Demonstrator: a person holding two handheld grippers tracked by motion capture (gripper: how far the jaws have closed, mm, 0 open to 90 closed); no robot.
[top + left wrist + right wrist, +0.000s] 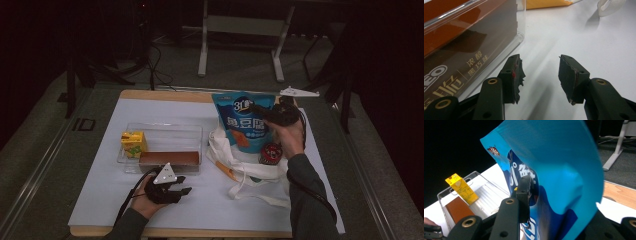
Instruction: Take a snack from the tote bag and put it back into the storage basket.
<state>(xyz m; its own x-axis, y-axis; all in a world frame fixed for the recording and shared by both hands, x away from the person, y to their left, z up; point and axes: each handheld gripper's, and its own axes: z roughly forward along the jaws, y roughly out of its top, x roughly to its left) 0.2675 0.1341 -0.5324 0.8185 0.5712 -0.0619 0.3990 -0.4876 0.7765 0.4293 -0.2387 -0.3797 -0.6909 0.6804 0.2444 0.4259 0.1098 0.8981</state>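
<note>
Hand-held gripper [262, 112] on upright blue pouch [243, 120].

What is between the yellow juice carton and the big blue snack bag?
In the high view, the clear plastic tray's wall and a strip of white table cover separate the yellow juice carton from the blue snack bag.

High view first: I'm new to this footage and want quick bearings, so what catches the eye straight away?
A bright blue snack pouch stands out, held up in the right claw above a white tote bag at the table's right. To the left, a clear plastic tray holds a yellow juice carton and a brown chocolate box. The left claw rests open just in front of that tray.
</note>
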